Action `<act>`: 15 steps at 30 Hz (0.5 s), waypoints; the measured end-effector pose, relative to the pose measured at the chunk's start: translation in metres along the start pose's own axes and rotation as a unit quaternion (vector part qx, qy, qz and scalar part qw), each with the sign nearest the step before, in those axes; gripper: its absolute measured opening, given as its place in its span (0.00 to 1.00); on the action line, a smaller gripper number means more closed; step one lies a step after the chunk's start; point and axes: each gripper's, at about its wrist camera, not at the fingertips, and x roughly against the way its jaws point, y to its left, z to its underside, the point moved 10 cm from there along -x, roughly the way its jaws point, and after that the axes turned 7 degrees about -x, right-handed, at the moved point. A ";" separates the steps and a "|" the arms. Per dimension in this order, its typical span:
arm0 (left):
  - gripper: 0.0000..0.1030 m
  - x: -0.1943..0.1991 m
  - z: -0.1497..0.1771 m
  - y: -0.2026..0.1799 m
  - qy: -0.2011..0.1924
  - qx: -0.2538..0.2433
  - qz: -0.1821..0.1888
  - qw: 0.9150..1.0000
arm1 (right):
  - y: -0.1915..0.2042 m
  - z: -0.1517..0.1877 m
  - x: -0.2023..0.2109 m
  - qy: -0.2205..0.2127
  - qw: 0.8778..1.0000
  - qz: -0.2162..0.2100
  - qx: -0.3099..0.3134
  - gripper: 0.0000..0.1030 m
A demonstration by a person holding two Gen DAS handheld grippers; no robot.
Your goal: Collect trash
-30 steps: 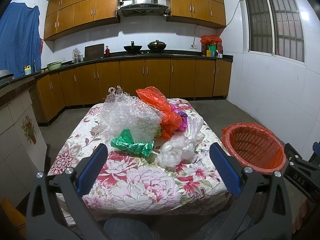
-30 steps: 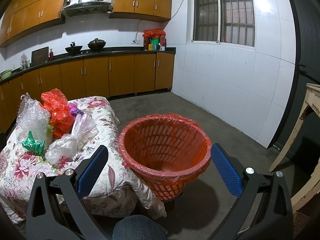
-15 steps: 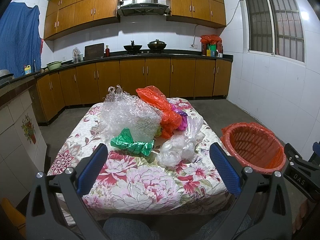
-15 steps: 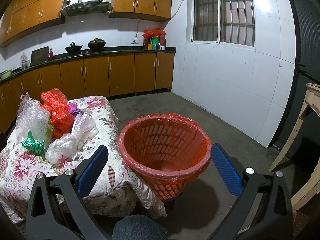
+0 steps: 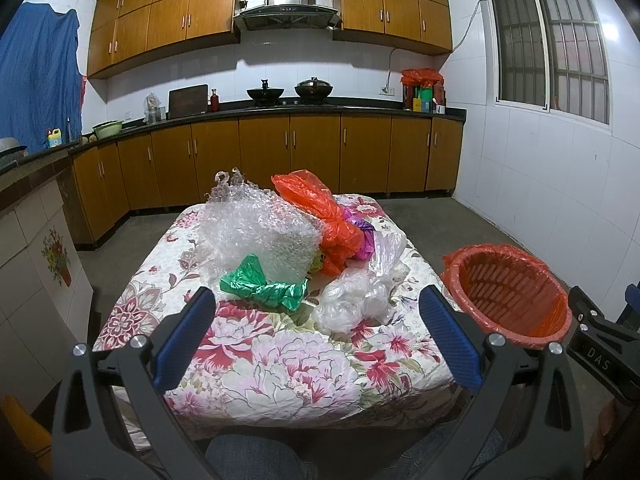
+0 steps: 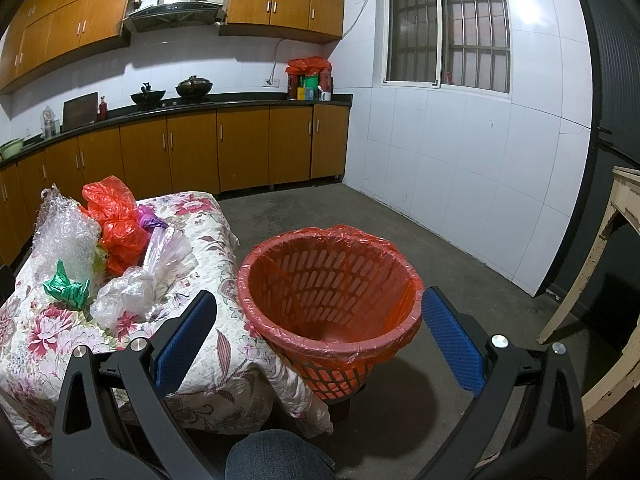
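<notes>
Both tools are spread wide and hold nothing: the left tool (image 5: 318, 336) hangs over the near edge of the floral-clothed desk (image 5: 280, 368), the right tool (image 6: 320, 334) before the orange-lined basket (image 6: 332, 292) beside it. On the desk lie bubble wrap (image 5: 260, 232), a green bag (image 5: 264, 284), an orange bag (image 5: 328, 220), clear bags (image 5: 360, 296) and what seems a purple bag (image 5: 364, 240).

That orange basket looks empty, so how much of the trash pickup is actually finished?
Nothing yet. The orange basket has its liner fitted but nothing shows inside. Both the left gripper and right gripper are open and hold nothing. Left on the floral table: bubble wrap, the green bag, the orange bag, a purple scrap and clear bags.
</notes>
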 end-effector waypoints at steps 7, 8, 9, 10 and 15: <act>0.96 0.000 0.000 0.000 0.000 0.000 0.000 1.000 | 0.001 0.000 0.000 0.000 1.000 0.000 0.000 0.98; 0.96 0.000 0.000 0.000 0.001 0.000 0.000 1.000 | 0.001 0.000 0.000 0.000 1.000 0.000 0.000 0.98; 0.96 0.000 0.000 0.000 0.001 0.000 0.000 1.000 | 0.001 0.000 -0.001 0.000 1.000 0.000 0.000 0.98; 0.96 0.000 0.000 0.000 0.001 0.000 0.000 1.000 | 0.001 0.000 -0.001 0.000 1.000 0.000 0.000 0.98; 0.96 0.000 0.000 0.000 0.001 0.000 0.001 1.000 | 0.001 0.000 -0.001 0.001 1.000 0.000 0.000 0.98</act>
